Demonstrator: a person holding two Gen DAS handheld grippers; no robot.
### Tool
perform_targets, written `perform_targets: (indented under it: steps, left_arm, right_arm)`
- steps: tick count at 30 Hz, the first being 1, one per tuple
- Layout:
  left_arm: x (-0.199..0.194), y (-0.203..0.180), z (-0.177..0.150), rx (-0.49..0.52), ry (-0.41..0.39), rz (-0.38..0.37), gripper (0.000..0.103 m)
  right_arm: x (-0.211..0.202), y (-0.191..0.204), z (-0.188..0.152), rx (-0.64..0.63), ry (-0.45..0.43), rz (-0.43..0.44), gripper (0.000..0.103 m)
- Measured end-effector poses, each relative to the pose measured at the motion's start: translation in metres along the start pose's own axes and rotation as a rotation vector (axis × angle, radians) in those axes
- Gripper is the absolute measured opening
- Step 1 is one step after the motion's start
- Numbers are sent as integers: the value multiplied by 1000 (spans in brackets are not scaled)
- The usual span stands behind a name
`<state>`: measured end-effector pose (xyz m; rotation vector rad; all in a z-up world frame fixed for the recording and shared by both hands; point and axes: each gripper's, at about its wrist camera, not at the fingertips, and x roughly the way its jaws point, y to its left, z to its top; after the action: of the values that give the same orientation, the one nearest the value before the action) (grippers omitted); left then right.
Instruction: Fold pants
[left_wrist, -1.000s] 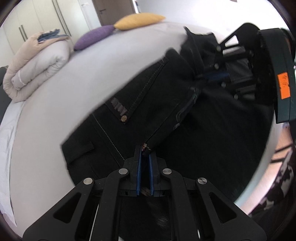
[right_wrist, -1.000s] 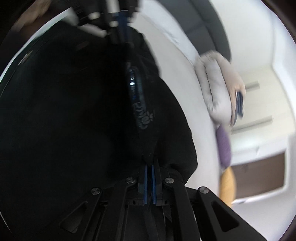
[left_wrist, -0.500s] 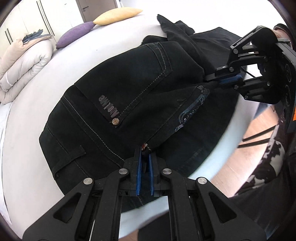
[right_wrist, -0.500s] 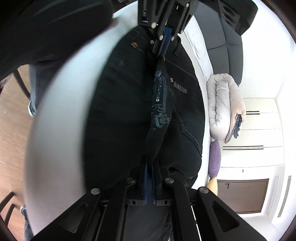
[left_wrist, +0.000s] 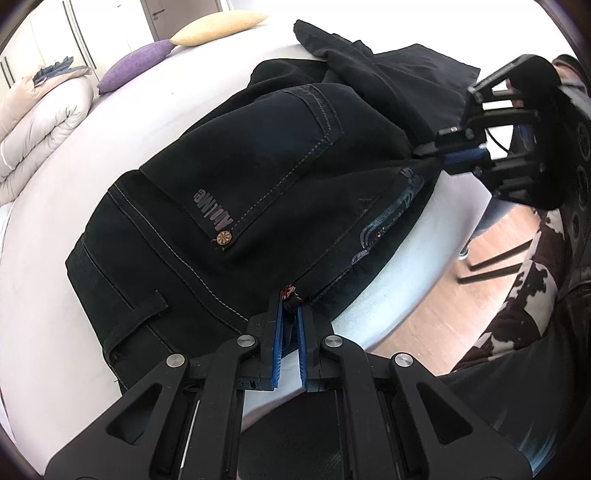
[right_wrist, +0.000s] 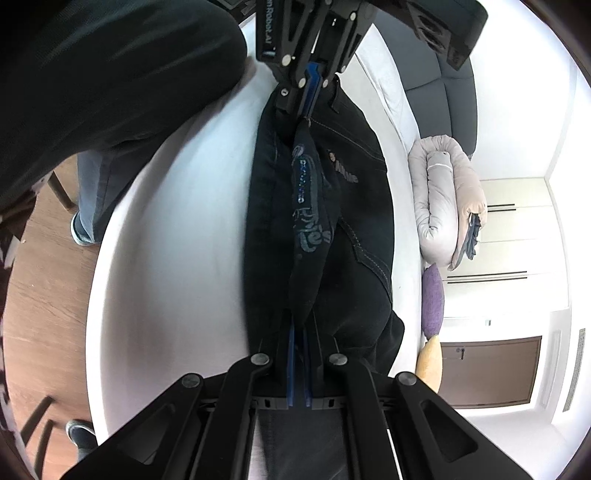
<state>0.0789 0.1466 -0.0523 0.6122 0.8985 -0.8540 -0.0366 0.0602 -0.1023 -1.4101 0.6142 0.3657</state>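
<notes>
Holding the black pants (left_wrist: 258, 192) stretched taut near the bed (left_wrist: 66, 177) edge, left gripper (left_wrist: 289, 306) and right gripper (right_wrist: 298, 332) clamped on opposite ends; probably lowering and flattening next.

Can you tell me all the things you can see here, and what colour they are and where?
pants: one, black, spread on the bed, waist edge stretched between both grippers
bed: one, white, under the pants
duvet: one, beige, rolled up on the bed's far side
cushions: two, purple cushion and yellow cushion, at the bed's far end
door: one, brown, beyond the cushions
floor: brown wood, beside the bed
left gripper: black with blue pads, shut on the pants
right gripper: black with blue pads, shut on the pants
</notes>
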Motion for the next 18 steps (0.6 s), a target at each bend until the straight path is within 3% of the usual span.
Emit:
perform_targets:
  steps: [10, 14, 18]
  left_arm:
    - [-12, -7, -9, 34, 39, 53, 12]
    - [-28, -7, -4, 31, 64, 77, 12]
    - [-52, -2, 20, -64, -49, 54, 12]
  right_arm:
    - [22, 4, 6, 33, 21, 16, 5]
    - [30, -9, 10, 147, 35, 54, 8]
    - [36, -18, 10, 228, 31, 49, 8]
